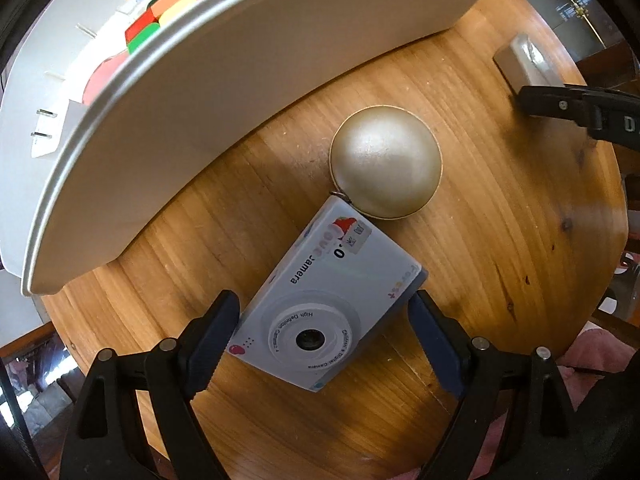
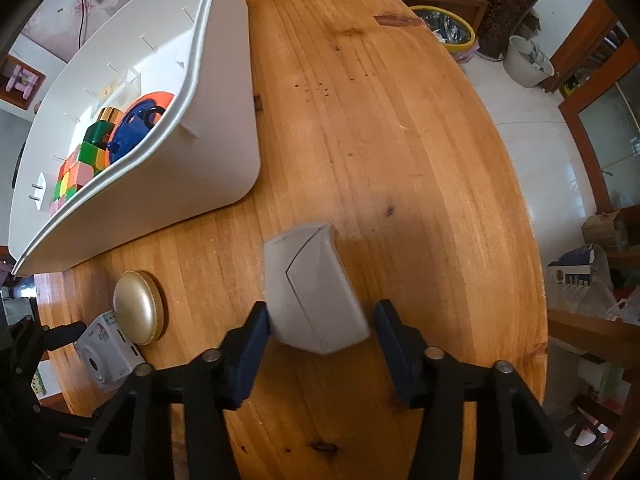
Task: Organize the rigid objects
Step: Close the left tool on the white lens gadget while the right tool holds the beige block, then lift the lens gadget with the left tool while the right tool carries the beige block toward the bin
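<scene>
Warm wooden boards make up the long table, with a pale tiled floor and a yellow-rimmed waste bin beyond its far edge. A white tub stands on the table's left side. It holds colourful puzzle cubes, a green bottle with a gold cap and a round blue and orange toy. Just outside the tub, a gold domed case rests on the wood, and a pale toy camera lies flat against its near edge, lens facing up and body turned at a slant. The left gripper points down over this camera with its jaws spread wide, one finger at each side of the body and very close to it. Whether the pads actually touch cannot be told, and the camera sits on the table rather than in a grasp. Well apart to the right, a grey box with a seam across its top sits between the fingers of the right gripper, which has closed in on it. The left pad lies against the box's side and the right pad is drawn up at the opposite side. From the left wrist view, the same box shows at the table's far right with a dark finger tip beside it.
</scene>
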The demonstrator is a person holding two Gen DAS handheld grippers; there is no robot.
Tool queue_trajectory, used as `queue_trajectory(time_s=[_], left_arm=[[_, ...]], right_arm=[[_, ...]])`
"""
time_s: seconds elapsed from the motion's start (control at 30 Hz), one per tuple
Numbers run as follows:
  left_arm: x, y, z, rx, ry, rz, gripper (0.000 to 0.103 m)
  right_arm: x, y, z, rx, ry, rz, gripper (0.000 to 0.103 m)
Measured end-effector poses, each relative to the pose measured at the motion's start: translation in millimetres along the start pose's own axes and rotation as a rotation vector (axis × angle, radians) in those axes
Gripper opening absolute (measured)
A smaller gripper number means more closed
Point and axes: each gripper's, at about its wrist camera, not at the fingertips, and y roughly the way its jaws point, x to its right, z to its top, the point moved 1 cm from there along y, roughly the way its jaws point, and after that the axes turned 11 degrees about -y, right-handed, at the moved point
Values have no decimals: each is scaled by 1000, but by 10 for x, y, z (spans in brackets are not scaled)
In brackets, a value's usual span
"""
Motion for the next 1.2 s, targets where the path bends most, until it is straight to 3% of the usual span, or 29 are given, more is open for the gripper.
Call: queue_trajectory(time_s=[0.6, 1.2], left_arm=[[-176, 230, 166, -15, 23, -16, 87], [-315, 142, -121, 47, 3, -31, 72]], right_arm=[[184, 11, -115, 3, 44, 115, 51], [42, -29, -353, -40, 77, 228, 51]])
